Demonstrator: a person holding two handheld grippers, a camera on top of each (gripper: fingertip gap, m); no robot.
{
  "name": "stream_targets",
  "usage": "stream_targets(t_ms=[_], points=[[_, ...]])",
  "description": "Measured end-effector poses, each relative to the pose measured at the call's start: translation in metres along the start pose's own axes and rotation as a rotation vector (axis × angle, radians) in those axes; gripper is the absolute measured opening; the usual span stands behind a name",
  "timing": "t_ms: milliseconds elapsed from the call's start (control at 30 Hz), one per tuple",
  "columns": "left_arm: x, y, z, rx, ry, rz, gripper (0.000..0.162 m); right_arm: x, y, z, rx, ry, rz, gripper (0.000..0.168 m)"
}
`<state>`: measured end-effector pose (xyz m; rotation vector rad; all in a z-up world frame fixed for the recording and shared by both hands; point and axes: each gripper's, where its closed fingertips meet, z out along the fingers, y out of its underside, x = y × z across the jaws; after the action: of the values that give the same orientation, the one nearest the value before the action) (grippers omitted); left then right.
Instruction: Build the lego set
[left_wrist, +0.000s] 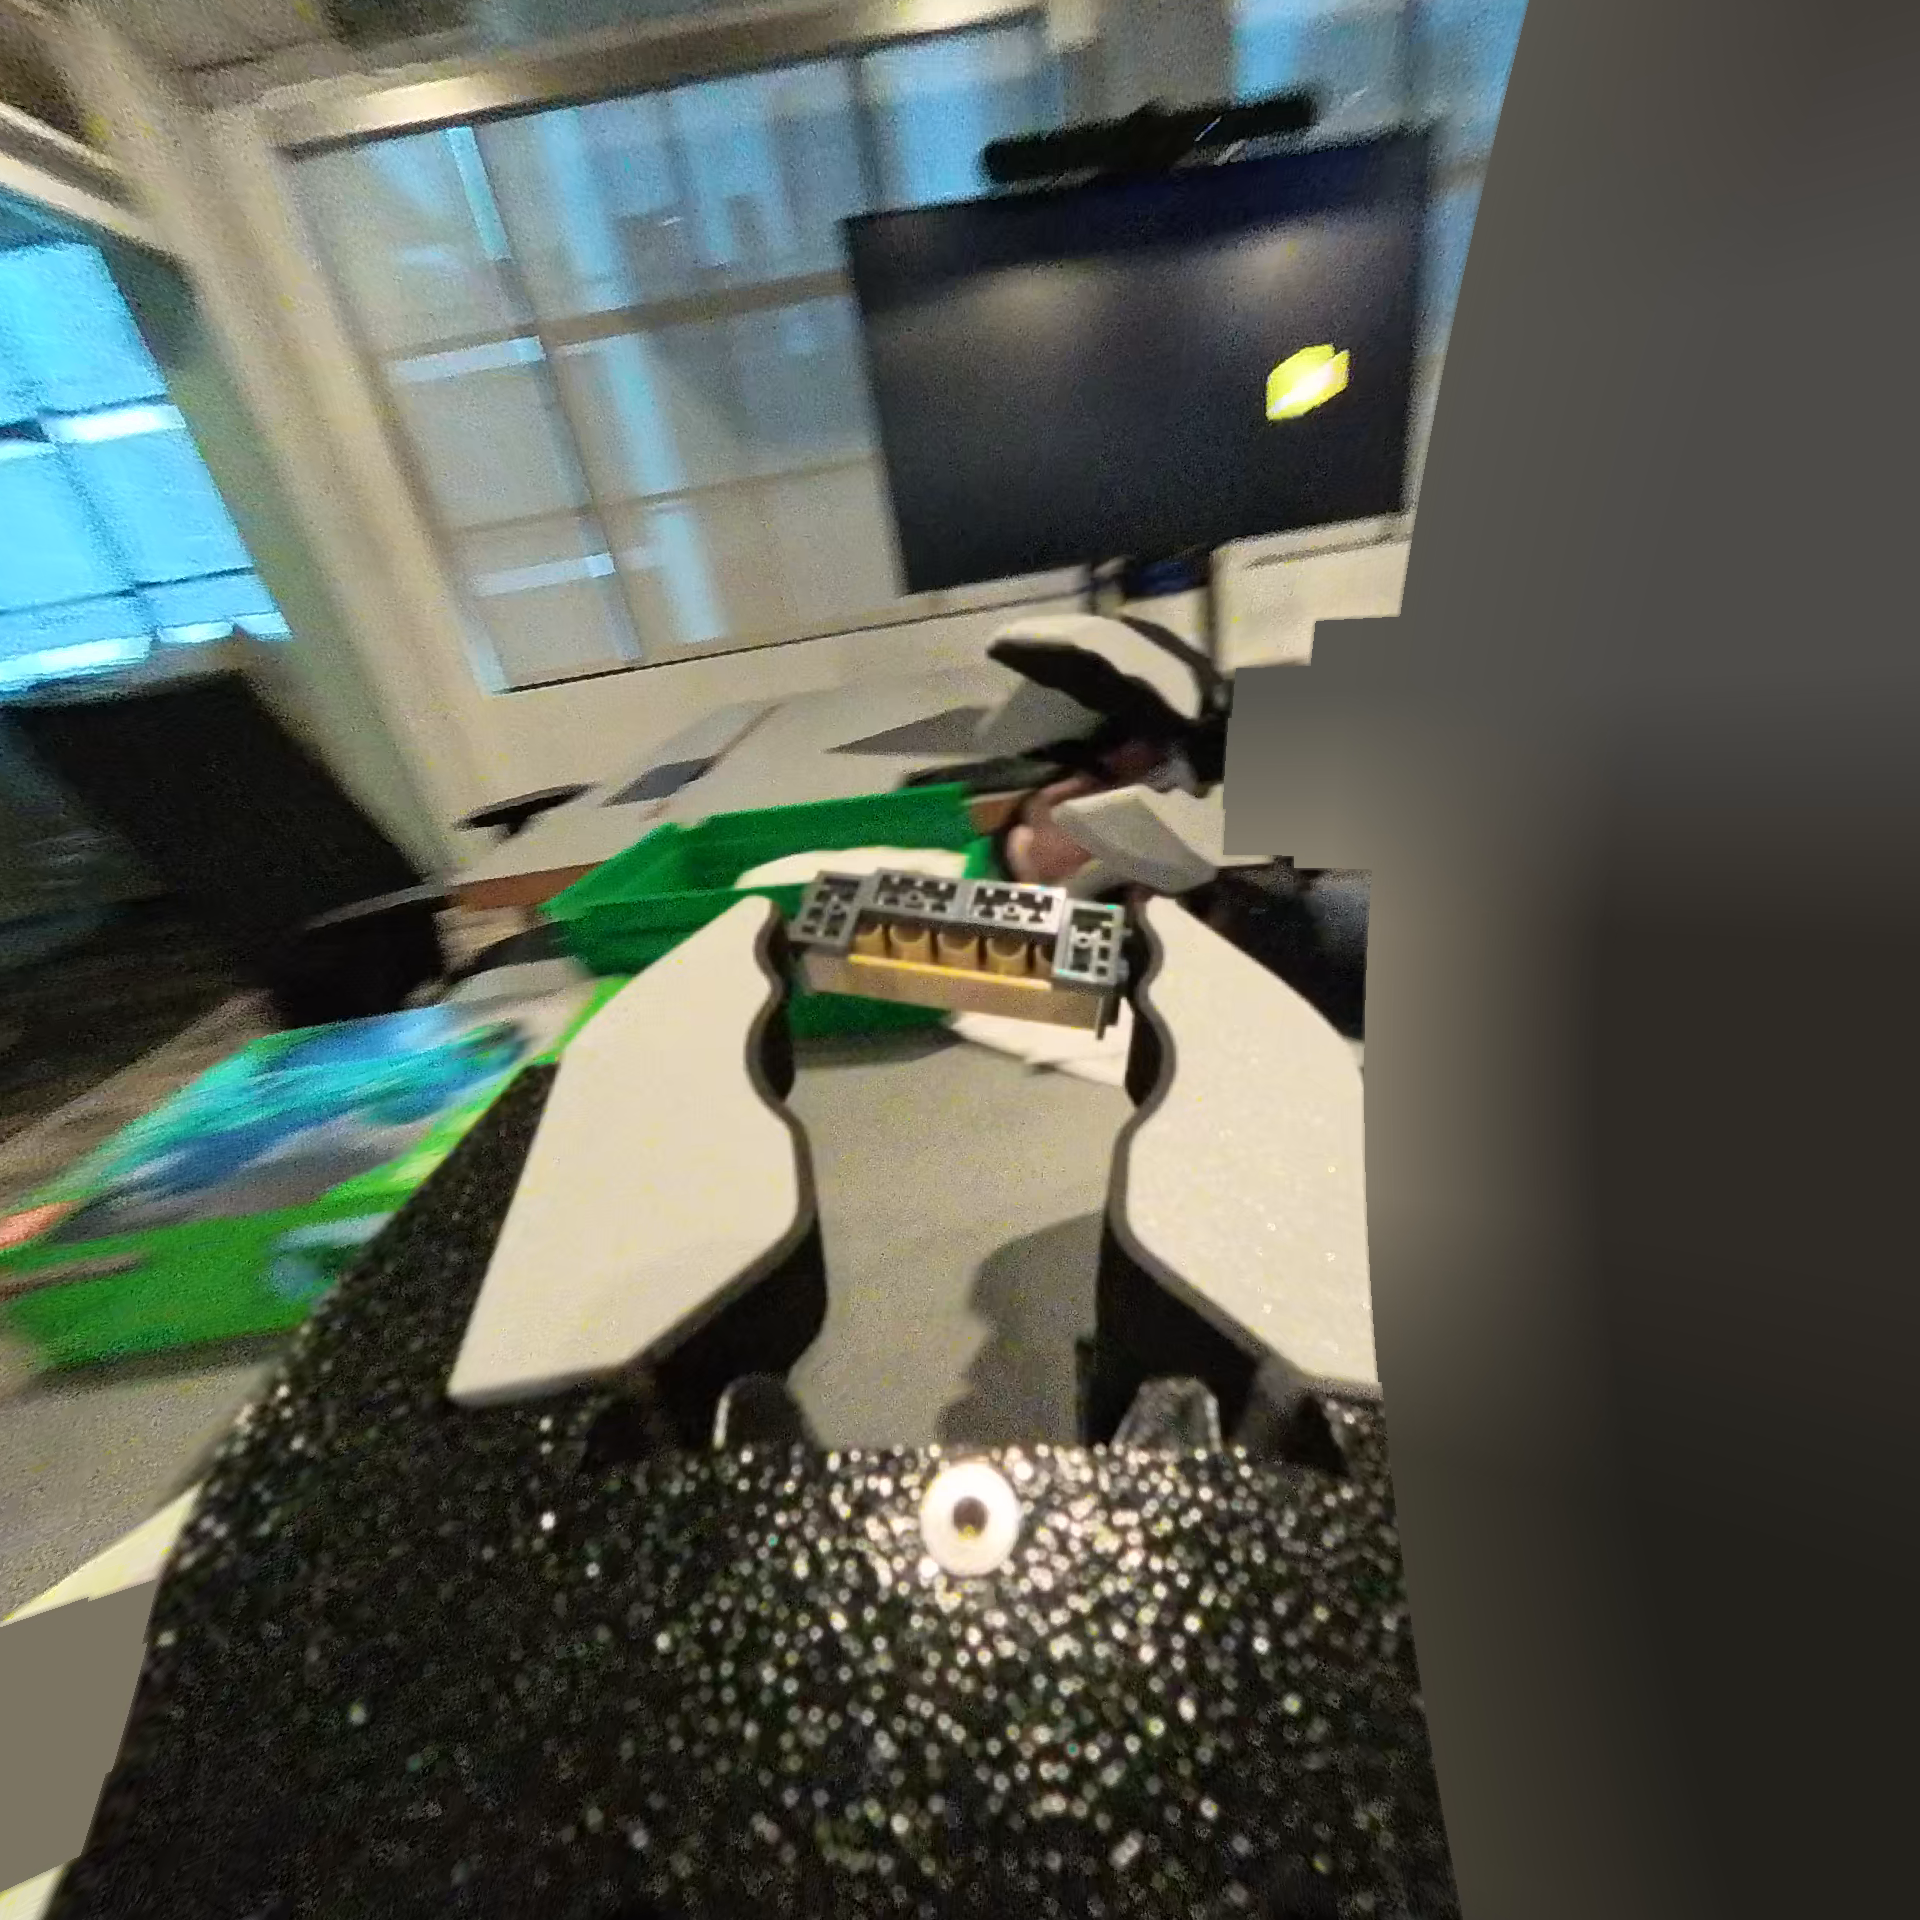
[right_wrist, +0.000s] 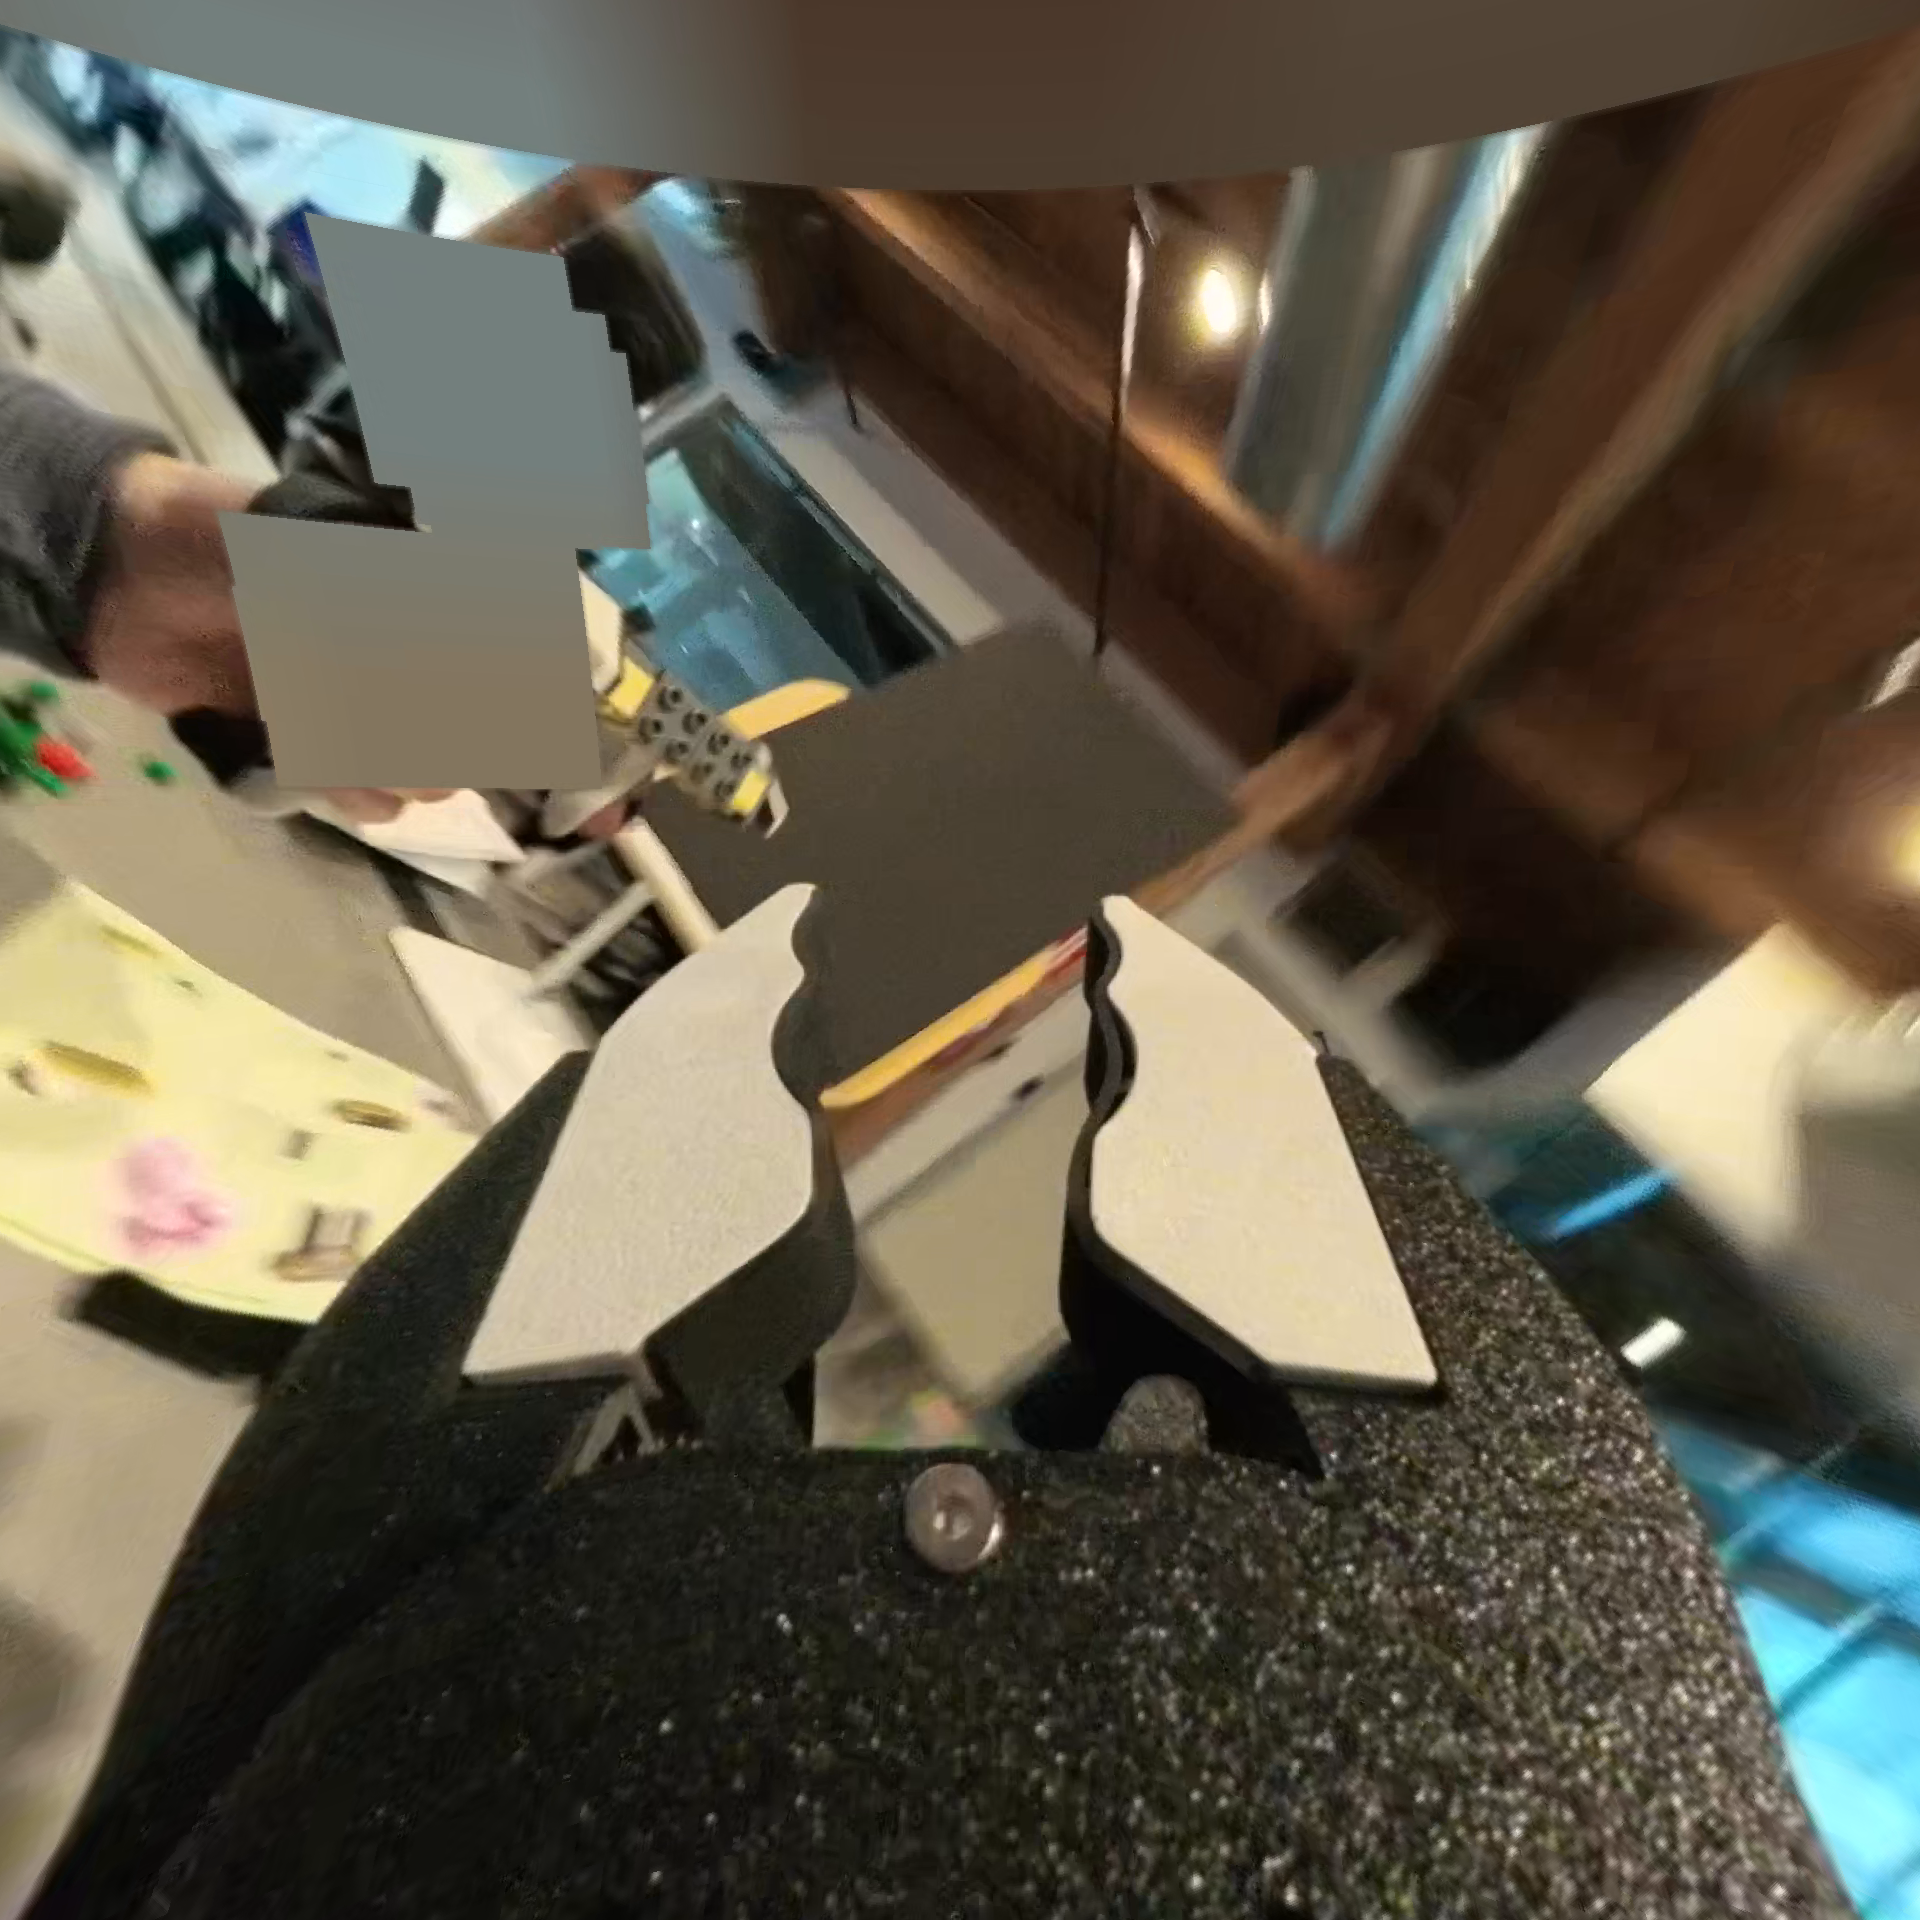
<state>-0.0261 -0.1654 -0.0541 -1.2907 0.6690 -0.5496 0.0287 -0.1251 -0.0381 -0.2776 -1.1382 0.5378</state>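
Note:
My left gripper (left_wrist: 956, 935) is shut on a small lego assembly (left_wrist: 961, 951) of dark grey plates over tan bricks. It holds the assembly by its ends, above the grey table (left_wrist: 956, 1164). The same assembly (right_wrist: 698, 750) shows far off in the right wrist view, next to a mosaic patch. My right gripper (right_wrist: 956, 914) is open and empty, raised and pointing away from the table. It also shows in the left wrist view (left_wrist: 1101, 769), behind the assembly.
A green bin (left_wrist: 717, 883) stands behind the assembly, and a green lego box (left_wrist: 239, 1174) lies at the left. A pale sheet with small parts (right_wrist: 156, 1122) and loose green and red pieces (right_wrist: 42, 743) lie on the table. A dark screen (left_wrist: 1132, 364) stands at the back.

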Motion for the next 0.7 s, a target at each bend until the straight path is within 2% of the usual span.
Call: stream_targets(t_ms=[100, 167, 300, 400, 467, 567, 700], points=[[-0.029, 0.019, 0.001, -0.133, -0.241, 0.139, 0.062, -0.016, 0.046, 0.002, -0.066, 0.059, 0.125, 0.042], [-0.039, 0.038, 0.003, -0.23, -0.34, 0.165, 0.062, -0.029, 0.078, 0.003, -0.118, 0.091, 0.175, 0.038], [-0.032, 0.099, 0.014, -0.355, -0.436, 0.006, 0.062, -0.063, 0.133, -0.003, -0.234, 0.012, 0.302, 0.034], [-0.019, 0.156, 0.019, -0.512, -0.485, -0.113, 0.062, -0.069, 0.152, -0.016, -0.26, -0.024, 0.336, 0.032], [-0.012, 0.184, 0.022, -0.598, -0.522, -0.146, 0.062, -0.069, 0.161, -0.021, -0.268, -0.029, 0.37, 0.031], [-0.006, 0.208, 0.028, -0.655, -0.58, -0.186, 0.062, -0.07, 0.158, -0.02, -0.227, -0.062, 0.508, 0.03], [-0.004, 0.227, 0.024, -0.746, -0.672, -0.176, 0.062, -0.086, 0.145, -0.016, -0.165, -0.17, 0.539, 0.03]])
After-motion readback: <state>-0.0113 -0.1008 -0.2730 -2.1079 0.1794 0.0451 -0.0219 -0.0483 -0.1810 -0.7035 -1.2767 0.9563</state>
